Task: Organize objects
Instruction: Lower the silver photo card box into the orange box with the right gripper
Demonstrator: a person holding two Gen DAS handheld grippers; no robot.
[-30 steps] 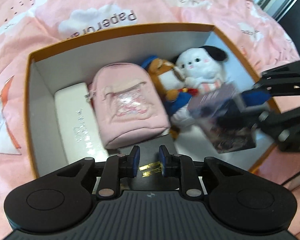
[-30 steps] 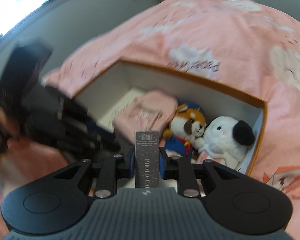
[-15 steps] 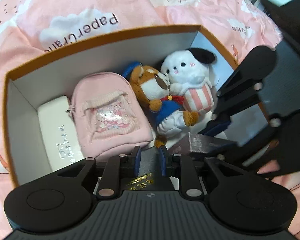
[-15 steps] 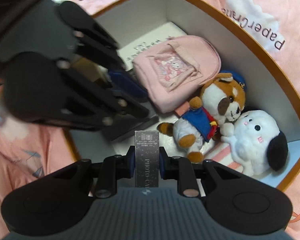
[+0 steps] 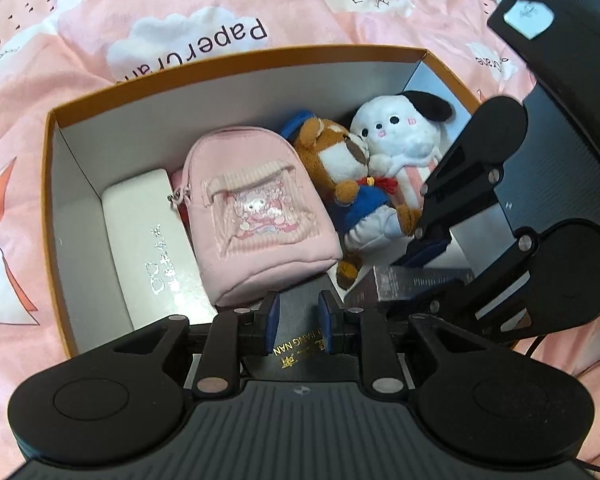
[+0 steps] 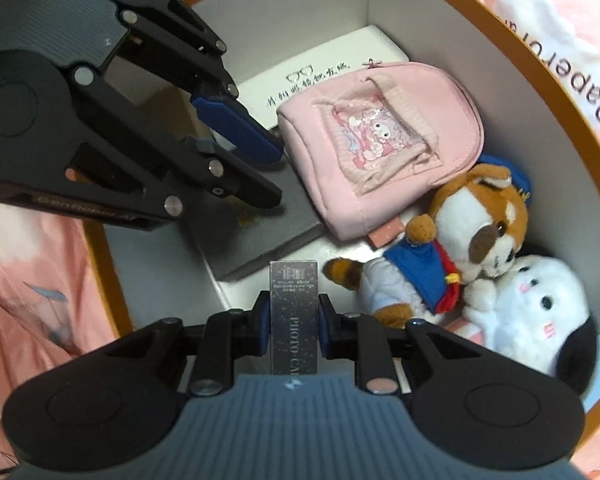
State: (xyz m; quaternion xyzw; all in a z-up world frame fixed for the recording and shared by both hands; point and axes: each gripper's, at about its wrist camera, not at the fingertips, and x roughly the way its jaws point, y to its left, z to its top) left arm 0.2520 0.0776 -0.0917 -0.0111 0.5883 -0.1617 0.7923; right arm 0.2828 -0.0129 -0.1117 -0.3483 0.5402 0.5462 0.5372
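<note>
Right wrist view: right gripper [image 6: 290, 326] clamped on glossy slim photo-card box [image 6: 294, 316], left gripper [image 5: 296, 322] pinching matte black flat box [image 5: 300, 344].

Your left gripper [image 5: 296, 322] reaches down and forward, its blue pads closed on something dark; your right gripper [image 6: 290, 320] angles in beside it, clamped on something narrow and silver.

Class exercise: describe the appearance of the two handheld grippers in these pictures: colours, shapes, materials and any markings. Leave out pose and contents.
Both are matte black. The left gripper has a ribbed grey-black body, two round side discs, angular linkage arms with silver rivets, and blue finger pads. The right gripper matches it; its body carries a pale sticker. Faint lettering runs along one left arm link; it is unreadable.
</note>
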